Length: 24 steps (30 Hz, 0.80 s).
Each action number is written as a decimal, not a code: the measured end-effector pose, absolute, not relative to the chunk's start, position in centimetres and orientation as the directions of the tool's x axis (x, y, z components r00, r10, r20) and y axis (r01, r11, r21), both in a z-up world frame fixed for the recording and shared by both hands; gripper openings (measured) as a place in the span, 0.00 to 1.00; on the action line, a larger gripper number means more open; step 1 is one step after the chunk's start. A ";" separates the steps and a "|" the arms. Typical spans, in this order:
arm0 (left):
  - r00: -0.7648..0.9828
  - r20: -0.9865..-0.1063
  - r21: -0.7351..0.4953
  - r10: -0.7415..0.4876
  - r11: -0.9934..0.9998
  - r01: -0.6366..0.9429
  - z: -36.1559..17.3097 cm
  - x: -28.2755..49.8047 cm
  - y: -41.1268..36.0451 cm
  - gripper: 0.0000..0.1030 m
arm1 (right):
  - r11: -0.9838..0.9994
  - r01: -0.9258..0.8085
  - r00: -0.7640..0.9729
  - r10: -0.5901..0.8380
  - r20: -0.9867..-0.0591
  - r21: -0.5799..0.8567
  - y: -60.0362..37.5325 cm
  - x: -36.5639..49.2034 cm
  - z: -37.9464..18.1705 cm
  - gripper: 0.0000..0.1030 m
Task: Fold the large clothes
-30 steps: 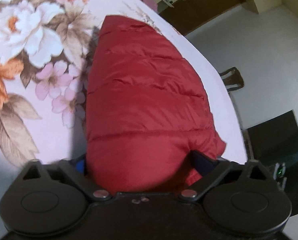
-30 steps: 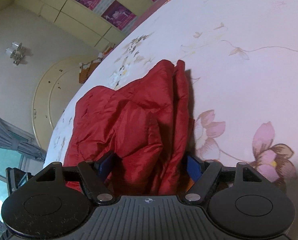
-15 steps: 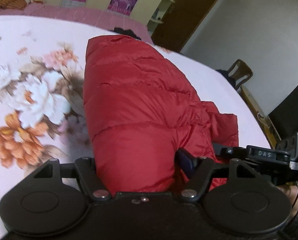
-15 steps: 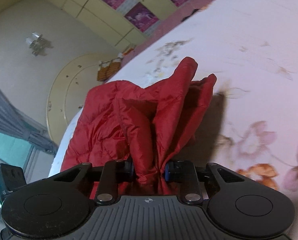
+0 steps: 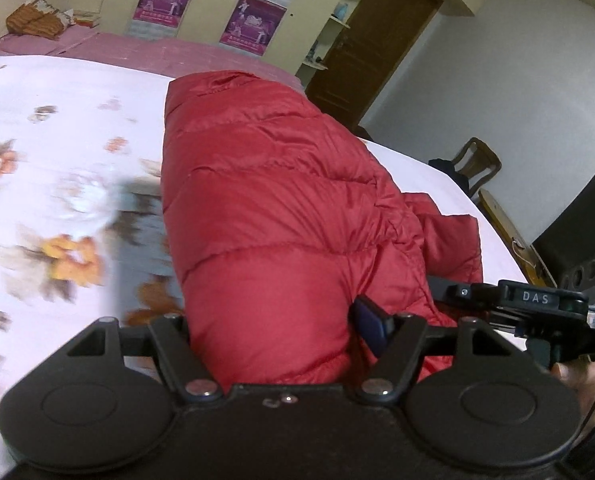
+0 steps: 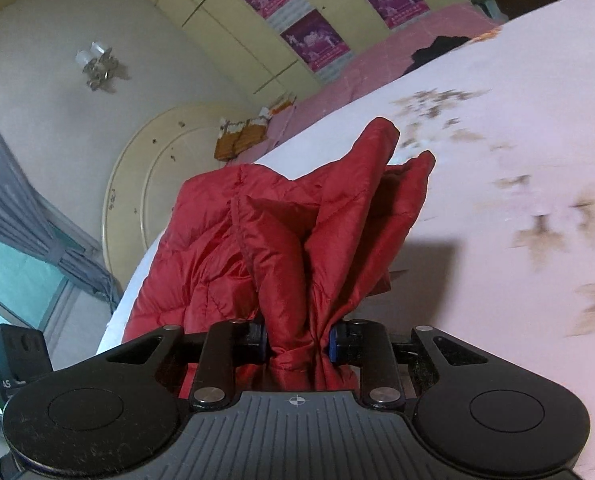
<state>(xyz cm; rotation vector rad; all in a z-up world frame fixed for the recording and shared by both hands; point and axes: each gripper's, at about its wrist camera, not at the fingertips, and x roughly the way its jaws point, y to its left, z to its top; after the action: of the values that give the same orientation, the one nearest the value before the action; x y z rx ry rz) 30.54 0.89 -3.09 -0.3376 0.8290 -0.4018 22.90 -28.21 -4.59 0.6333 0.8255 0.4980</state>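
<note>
A red quilted puffer jacket [image 5: 273, 200] lies on a bed with a white floral sheet [image 5: 57, 160]. My left gripper [image 5: 273, 328] is shut on a thick puffy part of the jacket; its left finger is hidden behind the fabric. My right gripper [image 6: 299, 340] is shut on a bunched fold of the same jacket [image 6: 297, 240] and holds it lifted above the sheet [image 6: 517, 160]. The right gripper also shows at the right edge of the left wrist view [image 5: 537, 300].
A pink mattress edge [image 5: 137, 44] and yellow cupboards with purple posters [image 5: 253, 20] lie beyond the bed. A wooden chair [image 5: 477, 164] and a brown door [image 5: 381, 40] stand to the right. A round headboard [image 6: 149, 184] and curtained window [image 6: 13, 248] are to the left.
My right gripper closed on the jacket fold and lifted it. My left gripper tightened on the puffy part and both views tilted up toward the room.
</note>
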 end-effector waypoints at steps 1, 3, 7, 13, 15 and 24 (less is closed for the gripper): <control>0.608 -0.639 -0.444 -0.471 0.872 0.208 -3.2 30.6 2.1 0.67 | 0.712 -0.164 0.583 0.628 -0.516 0.682 -26.8 23.2 -4.5 0.25; 0.607 -0.639 -0.452 -0.472 0.869 0.201 -3.4 30.7 4.6 0.67 | 0.716 -0.167 0.578 0.629 -0.521 0.678 -24.3 23.7 -4.5 0.25; 0.603 -0.645 -0.463 -0.470 0.868 0.181 -3.7 30.8 8.6 0.67 | 0.721 -0.178 0.563 0.633 -0.532 0.669 -19.5 24.8 -4.8 0.25; 0.583 -0.665 -0.477 -0.467 0.866 0.151 -4.8 31.0 13.6 0.67 | 0.724 -0.178 0.528 0.642 -0.556 0.667 -14.4 25.8 -5.9 0.25; 0.572 -0.675 -0.484 -0.467 0.864 0.135 -5.5 31.0 15.1 0.67 | 0.724 -0.182 0.512 0.647 -0.565 0.665 -12.9 26.0 -6.4 0.25; 0.532 -0.700 -0.522 -0.476 0.850 0.074 -9.5 30.9 18.8 0.72 | 0.740 -0.129 0.476 0.630 -0.613 0.660 -9.8 27.0 -9.5 0.25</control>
<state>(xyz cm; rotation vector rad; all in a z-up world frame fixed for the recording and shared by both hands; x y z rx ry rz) 30.95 18.84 -9.47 -0.4652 0.9607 -0.3422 26.96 -9.77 -9.46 0.5864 0.9724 0.4980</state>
